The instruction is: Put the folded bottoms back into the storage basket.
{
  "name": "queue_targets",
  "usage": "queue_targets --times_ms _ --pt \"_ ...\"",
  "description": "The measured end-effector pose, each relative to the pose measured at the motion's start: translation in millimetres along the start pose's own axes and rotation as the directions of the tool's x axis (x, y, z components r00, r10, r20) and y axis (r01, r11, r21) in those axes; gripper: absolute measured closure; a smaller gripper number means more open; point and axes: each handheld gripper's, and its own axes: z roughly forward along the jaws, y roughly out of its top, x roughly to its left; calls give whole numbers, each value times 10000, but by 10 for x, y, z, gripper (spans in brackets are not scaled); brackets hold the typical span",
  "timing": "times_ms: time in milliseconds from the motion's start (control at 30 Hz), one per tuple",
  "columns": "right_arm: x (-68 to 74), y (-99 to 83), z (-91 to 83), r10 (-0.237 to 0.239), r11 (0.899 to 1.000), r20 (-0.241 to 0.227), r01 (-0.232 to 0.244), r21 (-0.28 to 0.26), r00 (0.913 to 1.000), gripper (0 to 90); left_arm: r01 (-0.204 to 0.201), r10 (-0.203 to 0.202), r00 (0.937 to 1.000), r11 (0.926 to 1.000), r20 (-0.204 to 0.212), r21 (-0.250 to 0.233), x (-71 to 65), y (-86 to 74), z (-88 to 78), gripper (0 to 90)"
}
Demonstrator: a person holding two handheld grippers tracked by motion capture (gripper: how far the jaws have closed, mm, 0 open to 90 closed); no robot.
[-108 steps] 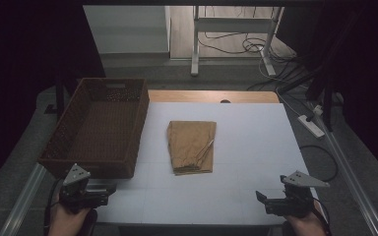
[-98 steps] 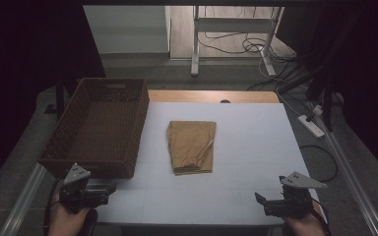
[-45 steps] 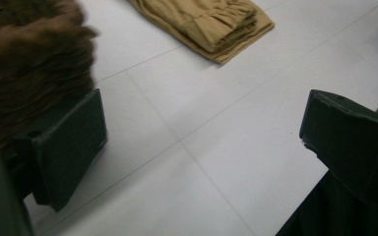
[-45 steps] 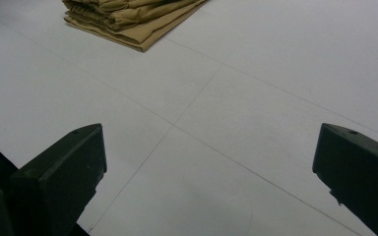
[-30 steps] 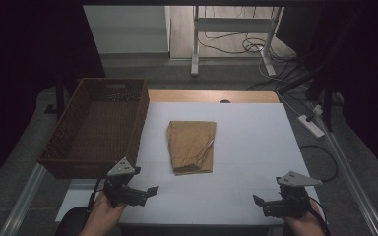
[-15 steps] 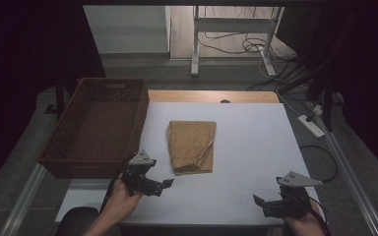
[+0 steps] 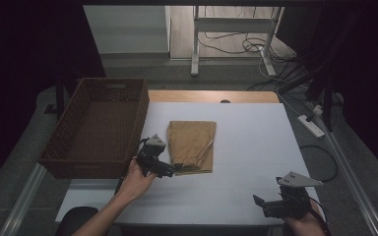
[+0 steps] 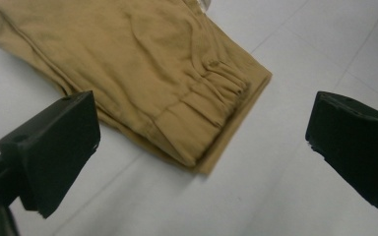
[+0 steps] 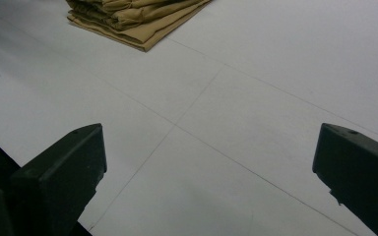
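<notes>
I see a brown wicker basket (image 7: pixel 98 125) on the counter's (image 7: pixel 256 147) left edge, just beside my left gripper (image 7: pixel 170 170); nothing lies between it and the folded tan trousers (image 7: pixel 192 145). No writing is readable. Its fingers (image 8: pixel 54 147) are spread wide around the trousers' near corner, holding nothing. My right gripper (image 7: pixel 263 205) hovers well apart, gaping and empty.

We see bare white table (image 7: pixel 256 147) right of the folded tan shorts (image 7: pixel 192 145), open for passage. The brown wicker basket (image 7: pixel 98 125) walls off the left edge, just beside our left gripper (image 7: pixel 170 169). Our right gripper (image 7: pixel 261 204) has open tabletop ahead.
</notes>
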Motion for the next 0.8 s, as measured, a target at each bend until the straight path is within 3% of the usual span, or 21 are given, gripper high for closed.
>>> queue_targets --times_ms 367,700,800 --pt "-2 -1 -2 16 10000 5 -16 -6 10000 7 -50 49 9999 10000 92 79 225 249 221 7" --pt "-4 -2 -3 31 10000 2 -31 -4 10000 7 6 9 9992 9994 -407 352 459 433 425 7" --pt "-5 -2 -1 38 10000 2 -38 -13 10000 7 189 -158 9980 9986 -619 495 577 481 518 7"
